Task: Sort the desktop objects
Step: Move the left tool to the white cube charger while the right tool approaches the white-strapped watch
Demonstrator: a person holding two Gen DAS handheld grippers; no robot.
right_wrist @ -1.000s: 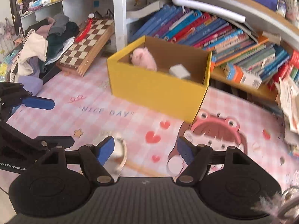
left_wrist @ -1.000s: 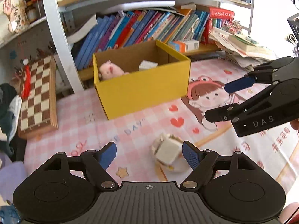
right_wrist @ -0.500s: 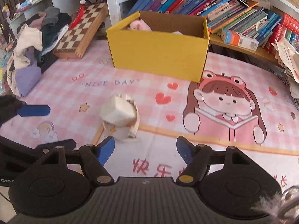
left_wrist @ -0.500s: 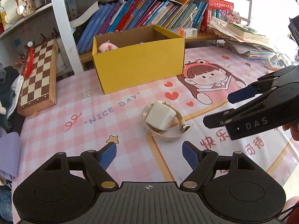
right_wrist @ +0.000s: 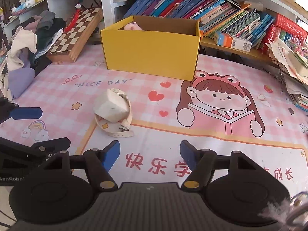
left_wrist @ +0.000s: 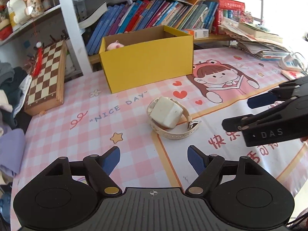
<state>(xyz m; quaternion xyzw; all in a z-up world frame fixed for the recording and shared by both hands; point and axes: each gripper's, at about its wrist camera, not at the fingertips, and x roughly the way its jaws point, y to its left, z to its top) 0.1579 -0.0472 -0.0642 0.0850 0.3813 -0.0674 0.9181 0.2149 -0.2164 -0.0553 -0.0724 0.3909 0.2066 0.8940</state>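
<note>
A worktop covered by a pink checked cartoon mat printed "NICE DAY" fills both wrist views, backed by a bookshelf packed with leaning books. To the left, a pile of clothes spills onto the mat's edge, and a folded wooden chessboard leans beside it with a red tassel hanging over it.

At the back of the mat stands an open yellow cardboard box, its front wall facing the cameras. A pink plush toy pokes above the rim at the box's left end; the rest of the inside is hidden from both views.

The left hand-held gripper hovers low over the mat with its blue-padded fingers spread apart and nothing between them. The right hand-held gripper is likewise spread wide and empty; in the left view it reaches in from the right edge.

In the middle of the mat, in front of the box and well apart from it, lies a cream strap coiled in a loop, with a white block resting tilted on top of it. Both lie just ahead of the two grippers, touched by neither. Stacked papers sit at the far right.
</note>
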